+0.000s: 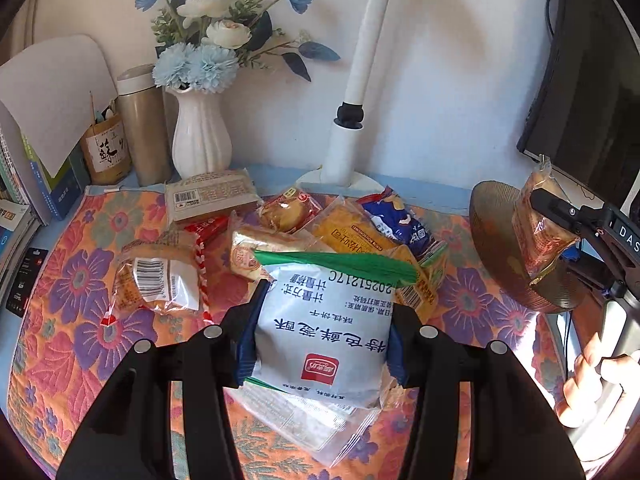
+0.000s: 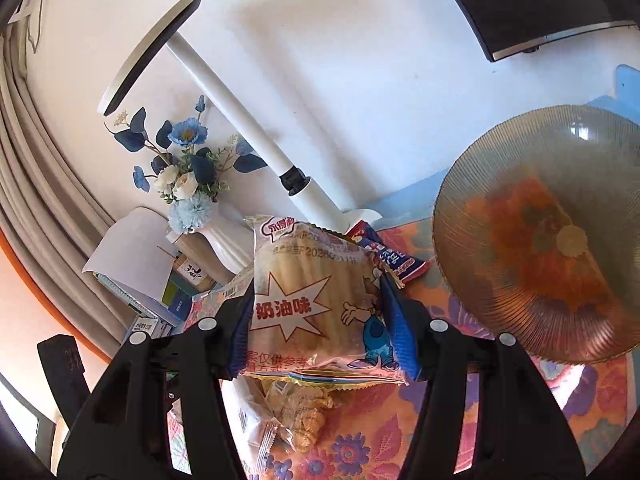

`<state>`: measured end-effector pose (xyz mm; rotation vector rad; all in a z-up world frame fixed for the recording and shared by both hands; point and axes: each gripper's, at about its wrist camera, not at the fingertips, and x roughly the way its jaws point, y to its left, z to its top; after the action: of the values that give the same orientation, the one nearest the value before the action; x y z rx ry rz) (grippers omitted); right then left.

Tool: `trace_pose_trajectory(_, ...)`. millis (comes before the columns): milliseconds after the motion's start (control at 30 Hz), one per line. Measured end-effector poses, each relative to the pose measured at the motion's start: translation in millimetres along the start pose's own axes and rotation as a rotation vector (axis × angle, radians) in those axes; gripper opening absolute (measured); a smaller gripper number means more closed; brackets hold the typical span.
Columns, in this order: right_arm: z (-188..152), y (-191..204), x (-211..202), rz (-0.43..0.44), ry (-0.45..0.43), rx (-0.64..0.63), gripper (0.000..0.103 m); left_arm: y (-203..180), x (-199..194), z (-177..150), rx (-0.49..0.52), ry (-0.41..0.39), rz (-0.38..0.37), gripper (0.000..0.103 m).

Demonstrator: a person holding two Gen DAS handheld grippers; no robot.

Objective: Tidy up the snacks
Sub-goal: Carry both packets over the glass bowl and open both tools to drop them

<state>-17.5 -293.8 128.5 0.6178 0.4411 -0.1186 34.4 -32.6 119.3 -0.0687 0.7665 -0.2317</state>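
Left wrist view shows, at the far left, some books (image 1: 24, 184) standing by the wall, then a bamboo pen holder (image 1: 106, 150), a beige flask (image 1: 142, 124) and a white vase (image 1: 201, 132) with blue and white flowers. On the flowered cloth (image 1: 80, 280) that covers the worktop lies a pile of wrapped snacks (image 1: 288, 216). The left gripper (image 1: 320, 336) has its jaws closed on a white biscuit packet (image 1: 326, 320) with a green edge, held up just above another clear packet (image 1: 304, 420). A white lamp pole (image 1: 362, 76) rises behind the pile. Further right stands a ribbed brown glass plate (image 1: 504, 264), and the right gripper (image 1: 540, 216) holds its snack in front of it; a hand (image 1: 600, 384) is at the edge.

Right wrist view shows the right gripper's jaws pressed on both sides of a cream-flavour cake packet (image 2: 316, 300) with a cartoon figure. The plate (image 2: 520, 208) is just to its right, and it looks empty.
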Motion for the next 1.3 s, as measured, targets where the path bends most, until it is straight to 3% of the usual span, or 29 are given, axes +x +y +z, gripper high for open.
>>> trace_pose_trajectory(200,46,-29,-15,-0.129,-0.024,-0.023,0.058,-65,27,41,0.034,0.001,-0.122,0.049)
trace_pose_trajectory(300,63,-52,-19,-0.197,-0.025,-0.031,0.058,-109,47,54,0.094,0.006,-0.14,0.049)
trace_pose_trajectory(567,98,-121,-22,-0.375,0.01,-0.015,0.059,-222,108,52,0.265,0.094,-0.246,0.051)
trace_pose_trajectory(633,99,-134,-13,-0.404,0.071,-0.024,0.062,-236,124,44,0.294,0.158,-0.265,0.064)
trace_pose_trajectory(667,99,-141,-10,-0.418,0.095,-0.03,0.081,-240,130,42,0.297,0.182,-0.262,0.094)
trace_pose_trajectory(700,99,-145,-9,-0.423,0.103,-0.036,0.095,-241,133,39,0.296,0.192,-0.255,0.098)
trace_pose_trajectory(733,98,-148,-11,-0.426,0.096,-0.043,0.1,-241,135,37,0.298,0.205,-0.244,0.098)
trace_pose_trajectory(867,97,-150,-16,-0.406,0.077,0.001,0.1,-226,138,35,0.274,0.238,-0.197,0.098)
trace_pose_trajectory(1000,95,-135,-19,-0.383,0.075,0.021,0.1,-194,123,46,0.206,0.207,-0.181,0.098)
trace_pose_trajectory(1300,88,-56,-16,-0.304,0.053,-0.07,0.1,-135,75,65,0.147,0.138,-0.097,0.098)
